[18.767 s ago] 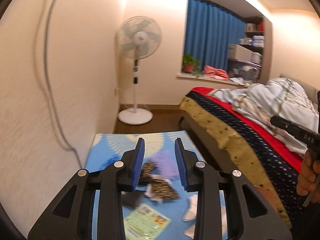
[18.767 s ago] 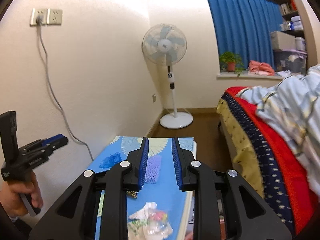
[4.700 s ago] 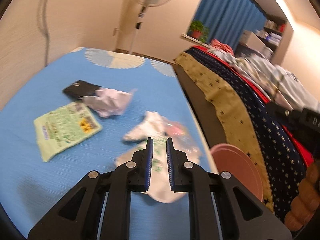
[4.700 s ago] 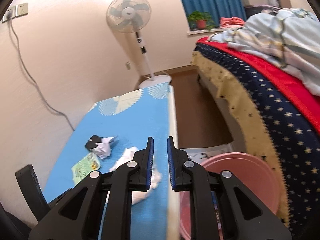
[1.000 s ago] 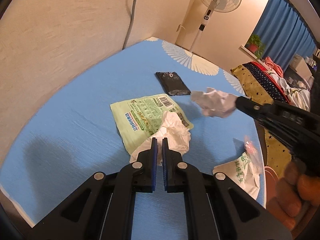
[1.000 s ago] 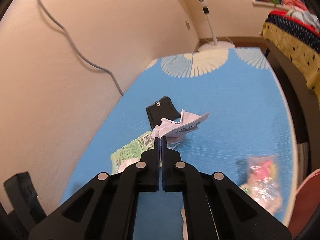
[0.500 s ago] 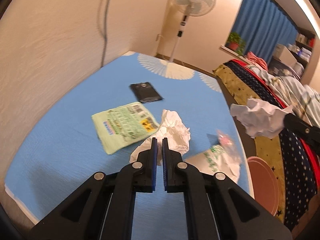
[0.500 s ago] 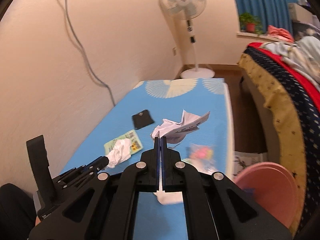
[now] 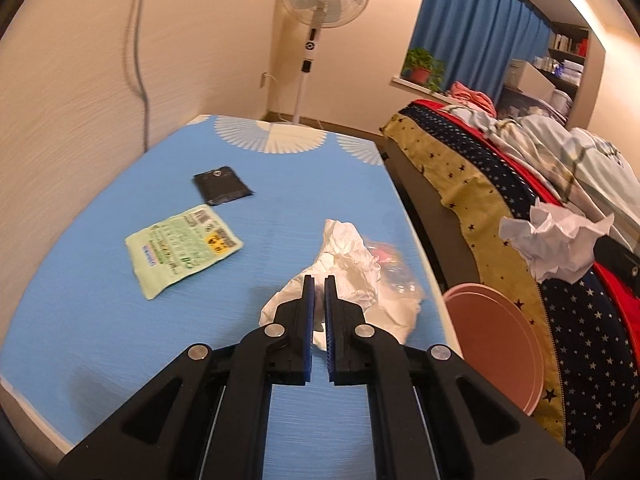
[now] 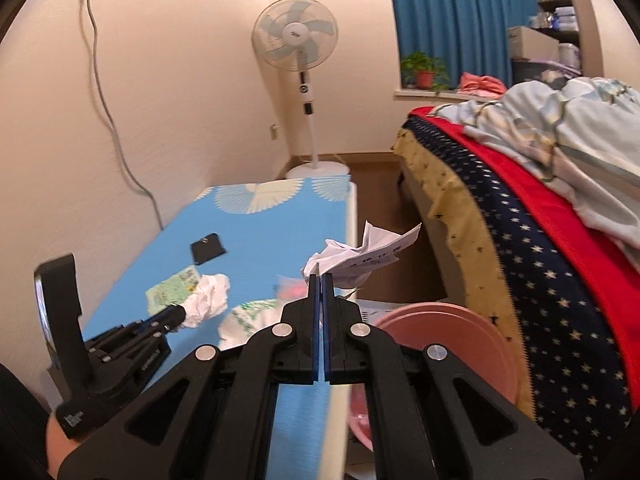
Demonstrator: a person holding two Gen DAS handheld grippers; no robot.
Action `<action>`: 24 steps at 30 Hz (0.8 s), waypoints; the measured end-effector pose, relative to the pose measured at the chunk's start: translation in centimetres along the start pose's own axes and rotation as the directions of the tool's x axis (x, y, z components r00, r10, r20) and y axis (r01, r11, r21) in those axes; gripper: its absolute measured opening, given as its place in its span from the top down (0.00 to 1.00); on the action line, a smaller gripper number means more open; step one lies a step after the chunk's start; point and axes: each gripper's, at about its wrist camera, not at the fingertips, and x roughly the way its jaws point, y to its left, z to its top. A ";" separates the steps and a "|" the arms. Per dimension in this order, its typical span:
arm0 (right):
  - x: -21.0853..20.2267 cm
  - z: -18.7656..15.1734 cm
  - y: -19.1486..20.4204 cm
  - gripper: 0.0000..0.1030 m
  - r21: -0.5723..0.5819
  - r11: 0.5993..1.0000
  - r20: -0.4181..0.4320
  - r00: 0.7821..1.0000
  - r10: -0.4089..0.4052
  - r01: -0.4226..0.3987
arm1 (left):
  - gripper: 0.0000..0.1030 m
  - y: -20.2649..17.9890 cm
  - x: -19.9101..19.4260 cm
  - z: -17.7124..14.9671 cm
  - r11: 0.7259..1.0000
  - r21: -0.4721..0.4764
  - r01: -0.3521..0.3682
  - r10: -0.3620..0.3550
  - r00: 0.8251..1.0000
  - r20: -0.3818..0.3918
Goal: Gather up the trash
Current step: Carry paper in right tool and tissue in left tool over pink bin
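My left gripper [image 9: 316,280] is shut on a crumpled white tissue [image 9: 348,256] and holds it above the blue table [image 9: 120,320]; it also shows in the right wrist view [image 10: 210,298]. My right gripper [image 10: 322,278] is shut on a crumpled printed paper [image 10: 360,258], held off the table's right edge above the floor; it also shows in the left wrist view [image 9: 556,240]. A pink bin [image 10: 452,348] stands on the floor below and to the right, also in the left wrist view [image 9: 496,340]. A green packet [image 9: 182,246], a black pouch [image 9: 222,188] and a clear plastic bag [image 9: 400,300] lie on the table.
A bed with a red, navy-starred cover [image 9: 560,280] runs along the right, close to the bin. A standing fan [image 10: 296,48] is at the far end. The wall with a cable [image 10: 108,120] borders the table on the left.
Both grippers have swung right toward the pink bin with their trash. The paper has passed from over the table to beyond its right edge. The tissue is lifted off the green packet.
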 end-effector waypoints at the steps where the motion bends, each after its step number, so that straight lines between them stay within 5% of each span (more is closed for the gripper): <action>1: -0.1 -0.4 -0.4 0.99 0.001 1.000 -0.001 1.000 -0.014 0.014 | 0.95 -0.4 0.0 0.0 1.000 0.007 0.007 -0.007 1.000 -0.001; 24: -0.4 -2.3 -6.9 0.99 0.155 0.969 -0.040 0.982 -0.186 0.190 | 0.95 -10.3 1.9 -2.1 0.971 0.104 0.218 -0.214 0.976 -0.043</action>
